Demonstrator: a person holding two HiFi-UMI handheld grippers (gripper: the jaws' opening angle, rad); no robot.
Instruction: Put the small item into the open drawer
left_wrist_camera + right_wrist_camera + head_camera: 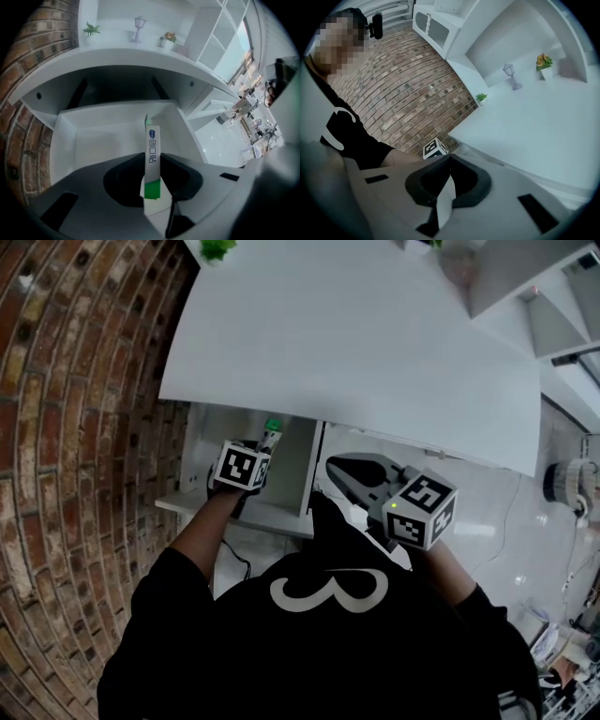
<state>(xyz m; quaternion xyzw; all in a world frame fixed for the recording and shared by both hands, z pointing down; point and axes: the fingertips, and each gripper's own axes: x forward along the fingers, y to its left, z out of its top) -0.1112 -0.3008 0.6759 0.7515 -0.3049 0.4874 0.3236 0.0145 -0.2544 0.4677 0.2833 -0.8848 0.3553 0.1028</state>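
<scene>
above the open drawer, packet clamped
left gripper pinches the slim packet, long axis toward 12 o'clock, drawer straight below it; right gripper, closed and empty, farther off at 3 o'clock.

The slim box is white with blue print and a green end. The drawer and bench are white, the wall red-brown brick. The marker cubes carry black-and-white squares. The person's shirt is black with a white mark.

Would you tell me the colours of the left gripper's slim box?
The slim box is white with green ends and blue print; see the left gripper view.
</scene>
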